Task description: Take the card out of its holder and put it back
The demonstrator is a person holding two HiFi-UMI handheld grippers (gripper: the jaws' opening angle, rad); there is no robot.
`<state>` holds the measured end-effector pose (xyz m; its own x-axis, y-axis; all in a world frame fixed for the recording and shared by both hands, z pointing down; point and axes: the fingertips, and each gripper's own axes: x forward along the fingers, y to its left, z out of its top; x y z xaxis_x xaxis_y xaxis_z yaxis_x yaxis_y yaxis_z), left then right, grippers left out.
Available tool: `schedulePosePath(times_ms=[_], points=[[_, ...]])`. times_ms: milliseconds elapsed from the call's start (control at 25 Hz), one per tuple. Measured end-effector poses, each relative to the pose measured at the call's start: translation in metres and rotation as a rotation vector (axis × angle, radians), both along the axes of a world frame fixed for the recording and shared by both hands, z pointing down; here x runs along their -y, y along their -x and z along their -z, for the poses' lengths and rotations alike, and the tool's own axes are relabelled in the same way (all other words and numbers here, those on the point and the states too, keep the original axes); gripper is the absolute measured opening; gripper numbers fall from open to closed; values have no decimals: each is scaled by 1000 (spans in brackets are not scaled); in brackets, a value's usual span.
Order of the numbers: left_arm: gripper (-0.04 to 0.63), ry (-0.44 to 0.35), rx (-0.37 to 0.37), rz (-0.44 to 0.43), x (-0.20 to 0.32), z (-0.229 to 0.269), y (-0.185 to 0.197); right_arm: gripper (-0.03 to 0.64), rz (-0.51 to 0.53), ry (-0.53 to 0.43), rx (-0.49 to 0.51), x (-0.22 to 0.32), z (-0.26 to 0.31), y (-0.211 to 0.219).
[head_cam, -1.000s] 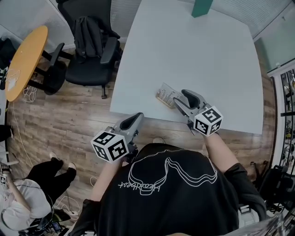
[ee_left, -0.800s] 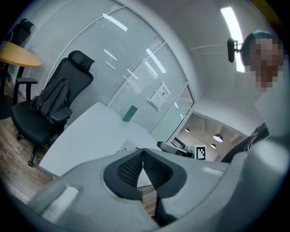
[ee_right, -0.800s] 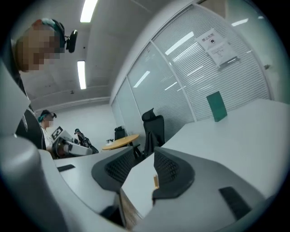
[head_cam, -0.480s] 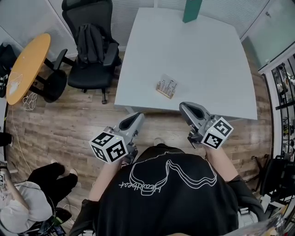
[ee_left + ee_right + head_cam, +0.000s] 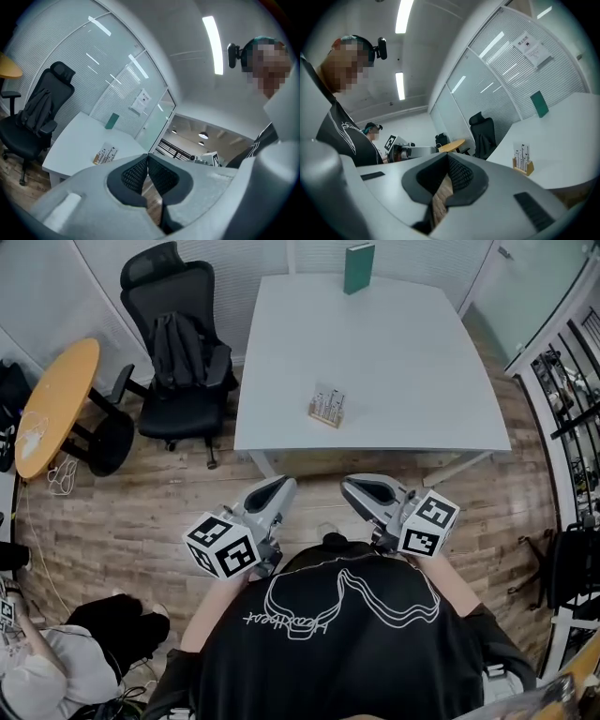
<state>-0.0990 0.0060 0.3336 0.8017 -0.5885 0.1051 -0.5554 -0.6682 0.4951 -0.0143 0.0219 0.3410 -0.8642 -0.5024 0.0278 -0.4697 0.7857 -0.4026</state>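
Observation:
The card holder [image 5: 327,409] is a small wooden base with a white printed card standing in it, near the front edge of the white table [image 5: 403,352]. It also shows in the left gripper view as the holder [image 5: 104,154] and in the right gripper view as the holder [image 5: 521,160]. Both grippers hang off the table, close to my chest and well short of the holder. My left gripper [image 5: 269,489] is shut with nothing in it, its pads meeting. My right gripper [image 5: 362,488] is also shut and holds nothing.
A green book [image 5: 358,268] stands at the table's far edge. A black office chair with a backpack [image 5: 183,343] is left of the table, and a round yellow table [image 5: 52,395] lies further left. A person [image 5: 47,671] sits at the lower left on the wooden floor.
My right gripper has drawn back from the holder, off the table toward my body. The holder with its card stays on the table. The head view has backed away from the table.

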Motion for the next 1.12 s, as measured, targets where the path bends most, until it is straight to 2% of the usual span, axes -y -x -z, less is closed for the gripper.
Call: schedulePosePath(times_ms=[480, 840, 1120], points=[[14, -33, 29, -87, -33, 2, -11, 6, -44, 16, 4, -30, -1, 3], [14, -44, 26, -106, -45, 9, -9, 6, -59, 15, -11, -42, 2, 7], [14, -87, 24, -114, -56, 24, -6, 6, -70, -26, -14, -51, 18, 10]])
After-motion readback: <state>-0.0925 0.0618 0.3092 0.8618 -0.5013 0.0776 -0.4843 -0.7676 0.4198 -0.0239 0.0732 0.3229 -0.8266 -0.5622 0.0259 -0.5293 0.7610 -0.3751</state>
